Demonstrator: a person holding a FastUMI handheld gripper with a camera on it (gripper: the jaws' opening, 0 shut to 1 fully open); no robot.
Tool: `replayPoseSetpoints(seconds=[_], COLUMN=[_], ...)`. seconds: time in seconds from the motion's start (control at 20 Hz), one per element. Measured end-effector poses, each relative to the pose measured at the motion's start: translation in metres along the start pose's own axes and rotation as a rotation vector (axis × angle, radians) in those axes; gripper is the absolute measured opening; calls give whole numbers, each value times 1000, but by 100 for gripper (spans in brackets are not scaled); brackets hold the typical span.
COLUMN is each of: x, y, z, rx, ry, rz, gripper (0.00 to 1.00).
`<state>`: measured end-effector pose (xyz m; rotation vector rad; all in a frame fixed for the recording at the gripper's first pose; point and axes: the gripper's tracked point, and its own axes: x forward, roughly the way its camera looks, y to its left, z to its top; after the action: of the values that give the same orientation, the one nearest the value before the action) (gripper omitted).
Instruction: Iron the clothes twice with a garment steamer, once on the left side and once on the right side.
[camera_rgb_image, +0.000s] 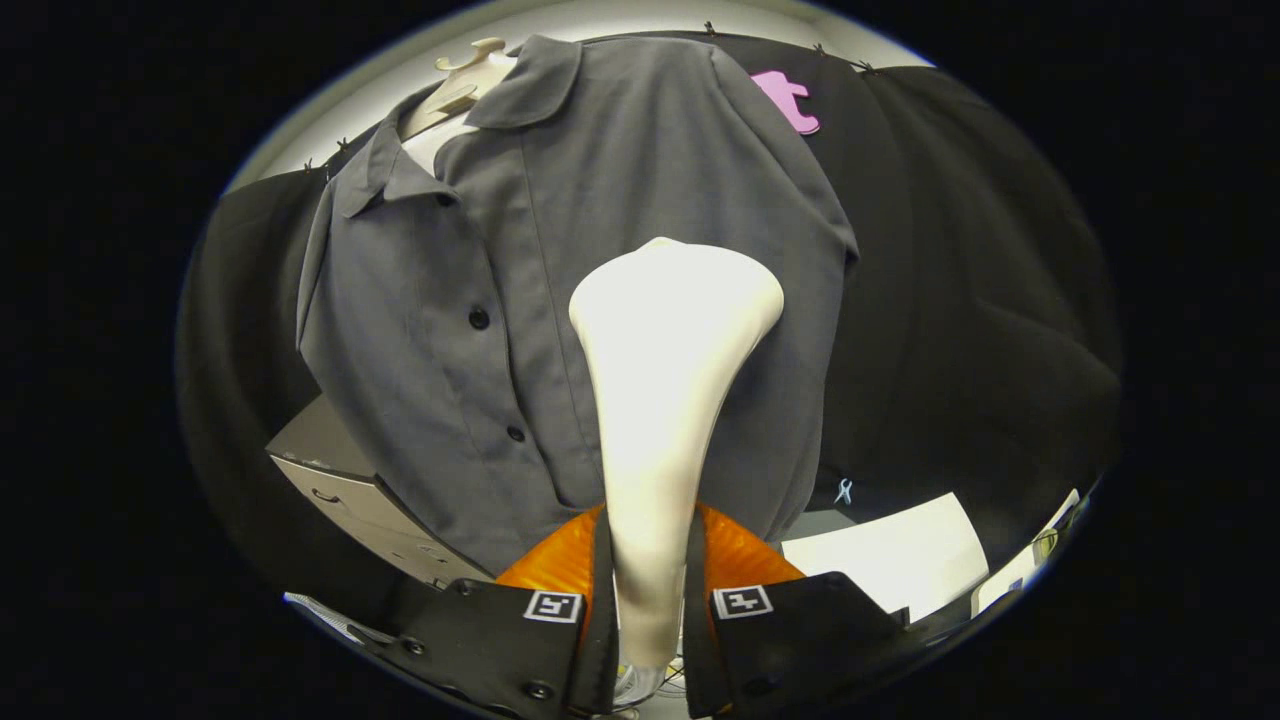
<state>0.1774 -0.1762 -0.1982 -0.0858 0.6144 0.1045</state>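
A grey button-up shirt (600, 280) hangs on a pale hanger (462, 75) in front of the black booth wall. A white garment steamer (665, 400) rises from between my fingers, its handle clamped by both of them. Its wide head sits against the shirt's right front panel, at about mid-height, right of the button row. My gripper (650, 610) is shut on the steamer's handle. The shirt's lower right part is hidden behind the steamer.
A grey drawer cabinet (350, 490) stands low to the left of the shirt. A white sheet (890, 560) lies on a surface low to the right. A small pale clip (844, 491) hangs on the wall by the shirt's hem.
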Motion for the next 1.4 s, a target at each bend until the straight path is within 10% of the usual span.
replayPoseSetpoints(seconds=[1.4], x=[27], y=[-37], z=[-203], rx=[131], ry=[280], rz=[-79], gripper=[34])
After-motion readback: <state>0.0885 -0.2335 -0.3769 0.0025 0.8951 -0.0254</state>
